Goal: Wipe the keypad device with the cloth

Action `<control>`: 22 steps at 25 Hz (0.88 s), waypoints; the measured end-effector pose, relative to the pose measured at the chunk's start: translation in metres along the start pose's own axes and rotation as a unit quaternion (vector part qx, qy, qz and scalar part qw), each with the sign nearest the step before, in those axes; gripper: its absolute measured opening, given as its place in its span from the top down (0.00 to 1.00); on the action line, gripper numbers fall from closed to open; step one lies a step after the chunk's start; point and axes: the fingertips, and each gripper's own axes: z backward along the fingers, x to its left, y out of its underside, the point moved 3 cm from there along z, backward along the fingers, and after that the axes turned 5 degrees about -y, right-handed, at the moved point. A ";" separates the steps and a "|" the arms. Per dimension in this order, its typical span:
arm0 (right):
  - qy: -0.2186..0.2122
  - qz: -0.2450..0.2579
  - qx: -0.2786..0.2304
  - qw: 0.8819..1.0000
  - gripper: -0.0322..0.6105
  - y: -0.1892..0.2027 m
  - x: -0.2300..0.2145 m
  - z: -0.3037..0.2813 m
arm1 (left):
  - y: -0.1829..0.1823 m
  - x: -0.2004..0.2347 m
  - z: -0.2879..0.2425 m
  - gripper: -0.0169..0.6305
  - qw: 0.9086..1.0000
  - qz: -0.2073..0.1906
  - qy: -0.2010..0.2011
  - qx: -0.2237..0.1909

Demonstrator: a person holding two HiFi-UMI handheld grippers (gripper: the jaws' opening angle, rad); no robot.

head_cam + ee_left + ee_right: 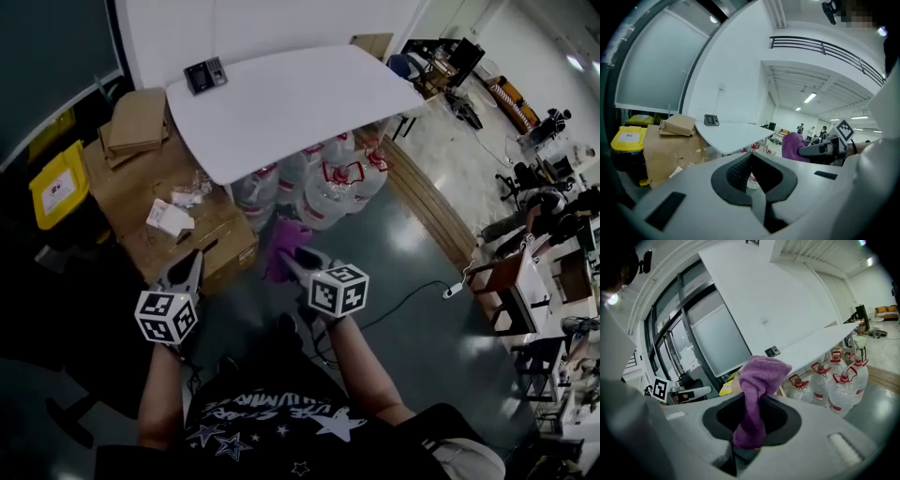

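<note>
Two claws held low over the dark floor (412,244), in front of the person's body and well short of the desk (300,108).

- Right claw (292,255): clamped on the purple cloth (279,246). In the right gripper view the cloth (761,380) is pinched between the pads. A bunched wad stands up above the claw (751,430) and a short tail hangs below the pinch.
- Left claw (190,265): drawn in narrow. In the left gripper view the dark pads (737,171) come together at the base, with only a sliver of background showing higher up. Nothing is between them.
- The claws sit side by side and apart, both pointing toward the desk.

Keypad device (205,75): small dark unit lying at the far left corner of the white desk, close to the wall. Well apart from both claws, and the cloth is not touching it. It also shows in the left gripper view (711,120) and the right gripper view (772,351), small and distant, on the desk edge.

Surroundings:
- Several large water bottles (323,187) with red handles stand on the floor, partly under the desk's near edge.
- Cardboard boxes (141,183) are stacked left of the desk, with papers lying on them.
- A yellow bin (56,187) stands further left.
</note>
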 end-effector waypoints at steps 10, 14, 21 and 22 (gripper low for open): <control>-0.019 -0.015 0.004 1.000 0.81 -0.047 -0.106 0.006 | -0.015 -0.041 -0.091 0.96 0.999 0.001 -0.031 0.021; -0.040 -0.011 0.013 0.999 0.81 -0.058 -0.134 0.011 | -0.025 -0.056 -0.111 0.96 0.999 0.009 -0.051 0.012; -0.065 -0.014 0.022 0.998 0.81 -0.066 -0.163 0.006 | -0.028 -0.071 -0.119 0.96 0.997 0.006 -0.080 0.009; -0.068 -0.018 0.023 0.997 0.81 -0.065 -0.163 0.003 | -0.029 -0.070 -0.118 0.96 0.996 0.015 -0.084 0.007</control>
